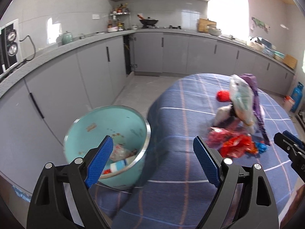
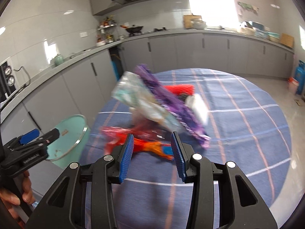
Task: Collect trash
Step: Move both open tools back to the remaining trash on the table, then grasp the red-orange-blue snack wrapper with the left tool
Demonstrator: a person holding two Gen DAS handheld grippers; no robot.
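Observation:
A pile of trash lies on the blue checked tablecloth (image 1: 181, 114): a purple wrapper (image 1: 257, 99), a clear greenish bag (image 1: 241, 95), red and orange wrappers (image 1: 234, 145) and a red net (image 1: 222, 95). A teal bin (image 1: 106, 126) beside the table holds some trash. My left gripper (image 1: 152, 152) is open and empty, between the bin and the pile. My right gripper (image 2: 151, 145) is open and empty, just in front of the orange wrapper (image 2: 152, 147), with the purple wrapper (image 2: 171, 105) and clear bag (image 2: 141, 103) beyond. The views are blurred.
Grey kitchen cabinets (image 1: 85, 72) and a countertop run along the left and back walls. A wok (image 1: 148, 21) sits on the stove. A blue gas cylinder (image 1: 296, 95) stands on the floor at the far right. The left gripper shows in the right wrist view (image 2: 38, 139) over the bin (image 2: 68, 133).

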